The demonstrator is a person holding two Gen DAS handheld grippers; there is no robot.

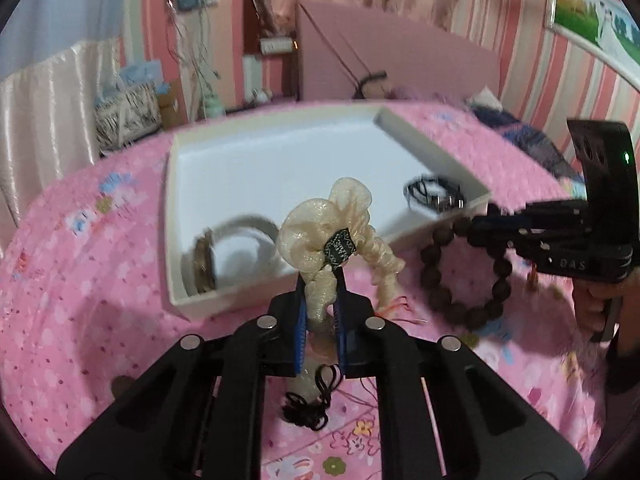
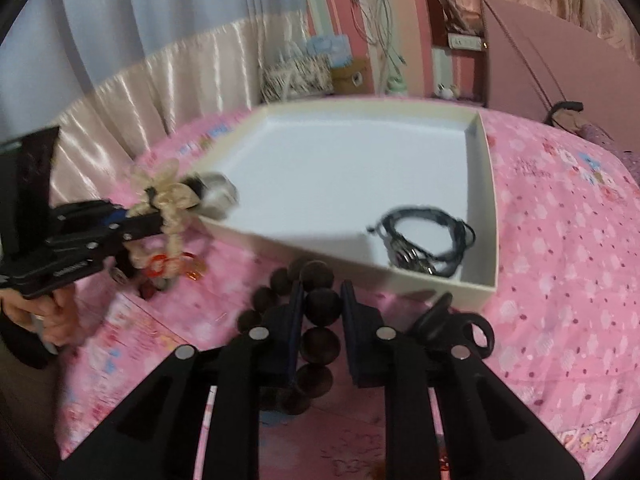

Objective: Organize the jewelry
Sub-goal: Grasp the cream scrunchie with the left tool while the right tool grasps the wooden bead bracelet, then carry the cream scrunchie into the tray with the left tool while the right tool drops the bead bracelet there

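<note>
A shallow white box (image 1: 176, 216) (image 2: 486, 184) lies on the pink bedspread. My left gripper (image 1: 321, 280) is shut on a cream scrunchie (image 1: 316, 232) with a black tag, held just over the box's near wall; it also shows in the right wrist view (image 2: 168, 196). My right gripper (image 2: 320, 292) is shut on a dark wooden bead bracelet (image 2: 320, 340), held in front of the box's near wall; the bracelet also shows in the left wrist view (image 1: 464, 312). Inside the box lie a black cord bracelet (image 2: 424, 240) (image 1: 436, 194) and a white bangle (image 1: 248, 232).
A black hair tie (image 1: 308, 412) and red-orange strings (image 2: 168, 264) lie on the bedspread near the left gripper. A black ring-shaped item (image 2: 460, 324) lies by the box's near corner. A pink headboard (image 1: 392, 56) and curtains stand behind.
</note>
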